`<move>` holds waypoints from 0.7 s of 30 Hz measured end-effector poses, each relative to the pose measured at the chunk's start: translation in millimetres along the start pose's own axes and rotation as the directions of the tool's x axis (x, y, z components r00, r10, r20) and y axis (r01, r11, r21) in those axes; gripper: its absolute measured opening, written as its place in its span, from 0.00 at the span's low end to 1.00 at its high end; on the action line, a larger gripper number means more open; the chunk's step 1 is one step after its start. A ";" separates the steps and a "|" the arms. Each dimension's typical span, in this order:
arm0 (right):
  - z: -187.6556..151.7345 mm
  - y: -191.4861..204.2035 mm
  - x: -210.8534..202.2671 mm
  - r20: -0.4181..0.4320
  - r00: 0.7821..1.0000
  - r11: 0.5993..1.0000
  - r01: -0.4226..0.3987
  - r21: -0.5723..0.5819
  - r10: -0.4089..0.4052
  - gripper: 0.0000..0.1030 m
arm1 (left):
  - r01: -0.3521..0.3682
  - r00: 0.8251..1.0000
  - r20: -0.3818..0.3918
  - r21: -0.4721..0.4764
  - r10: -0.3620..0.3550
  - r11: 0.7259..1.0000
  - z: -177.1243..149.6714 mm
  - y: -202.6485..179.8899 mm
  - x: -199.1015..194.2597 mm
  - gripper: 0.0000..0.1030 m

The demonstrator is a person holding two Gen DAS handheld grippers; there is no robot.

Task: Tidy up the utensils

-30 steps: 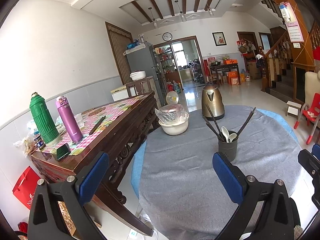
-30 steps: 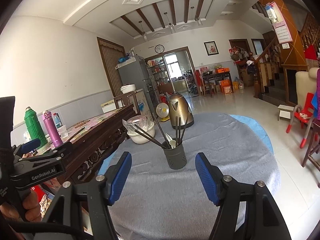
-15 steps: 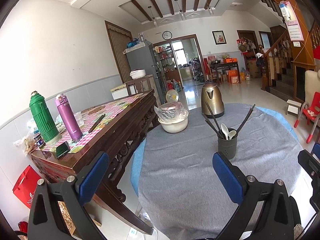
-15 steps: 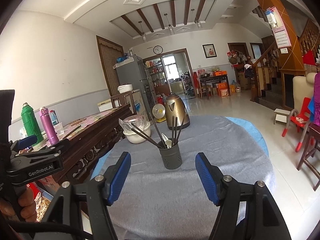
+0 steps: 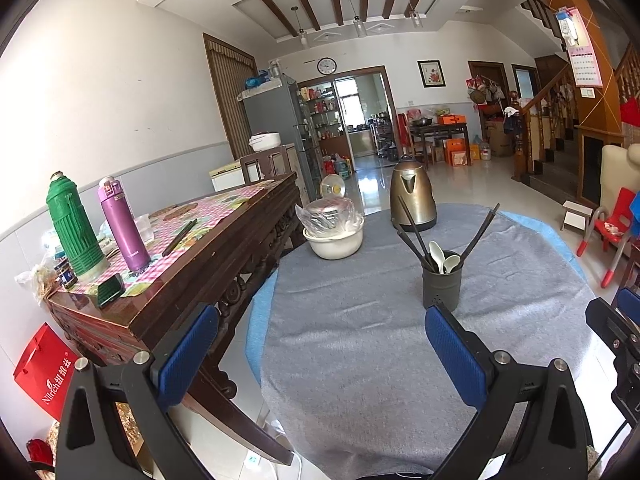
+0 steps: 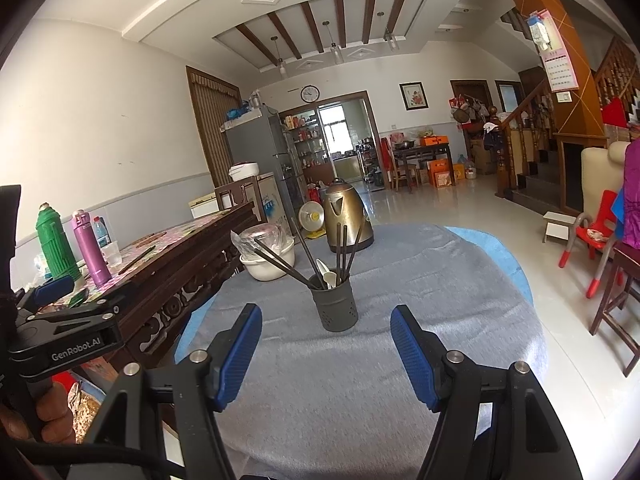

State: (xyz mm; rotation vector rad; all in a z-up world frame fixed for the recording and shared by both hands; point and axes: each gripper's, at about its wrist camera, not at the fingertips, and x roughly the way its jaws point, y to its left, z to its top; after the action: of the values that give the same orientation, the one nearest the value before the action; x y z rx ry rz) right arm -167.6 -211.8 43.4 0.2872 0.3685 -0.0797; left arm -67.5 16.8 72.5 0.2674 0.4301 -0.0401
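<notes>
Left wrist view: the left gripper point(image 5: 322, 354) has its blue fingers point(image 5: 454, 350) spread wide with nothing between them; the dark utensil holder point(image 5: 442, 286) stands upright on the grey-covered surface point(image 5: 360, 340), ahead of the fingers and just beyond the right-hand one, apart from it; compared with a second ago the holder sits in almost the same spot in the picture, only slightly lower; it contains dark chopsticks point(image 5: 416, 232) leaning outward and two white spoons point(image 5: 444, 258); farther back a white bowl point(image 5: 334, 242) holds a plastic-wrapped lidded pot point(image 5: 330, 214), beside a brass-coloured kettle point(image 5: 413, 196).

Right wrist view: the right gripper point(image 6: 326, 354) also has its fingers point(image 6: 412, 354) wide and empty; the holder point(image 6: 335, 304) stands centred ahead of the gap, not touched; a second ago it appeared slightly higher and left in this view; chopsticks and spoons point(image 6: 326, 276) stand in it; the left gripper's body, held by a hand point(image 6: 44, 416), shows at the left edge.
</notes>
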 end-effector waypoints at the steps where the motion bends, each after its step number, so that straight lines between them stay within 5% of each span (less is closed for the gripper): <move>1: -0.2 0.1 0.1 -0.001 1.000 1.000 0.002 -0.001 -0.002 0.68 | 0.000 1.000 -0.001 -0.001 0.000 1.000 -0.2 -0.1 0.4 1.00; 21: -0.6 0.5 0.0 0.000 1.000 1.000 0.003 -0.004 -0.003 0.68 | 0.002 1.000 -0.006 -0.008 -0.002 1.000 -2.9 2.4 3.2 1.00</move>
State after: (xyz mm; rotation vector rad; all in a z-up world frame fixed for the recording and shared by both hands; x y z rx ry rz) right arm -167.7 -211.1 42.9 0.2832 0.3686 -0.0819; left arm -65.5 19.9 69.2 0.2590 0.4364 -0.0399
